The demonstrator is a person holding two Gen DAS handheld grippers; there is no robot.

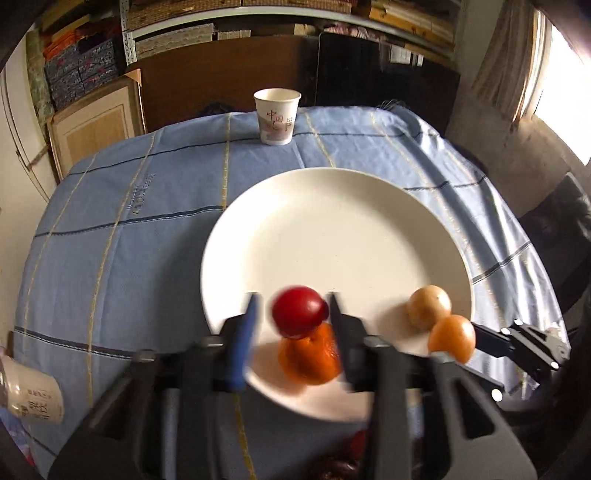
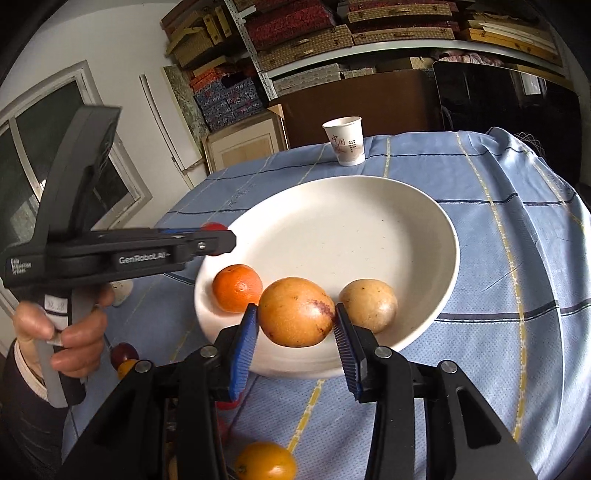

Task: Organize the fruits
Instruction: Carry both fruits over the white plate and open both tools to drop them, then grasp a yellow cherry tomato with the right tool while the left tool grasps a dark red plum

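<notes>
We are loading the plate (image 2: 424, 206): left gripper (image 1: 291, 314) half-open, red fruit (image 1: 299, 312) freed; right gripper (image 2: 295, 325) clamps the yellow fruit (image 2: 295, 312), release at 6 o'clock.

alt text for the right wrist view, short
The right hand-held gripper holds a yellow-orange fruit over the near rim of a white plate with an orange and a tan fruit.

Shelves (image 2: 369, 33) stacked with boxes line the back wall; a bright curtained window (image 1: 561, 96) glares.
</notes>
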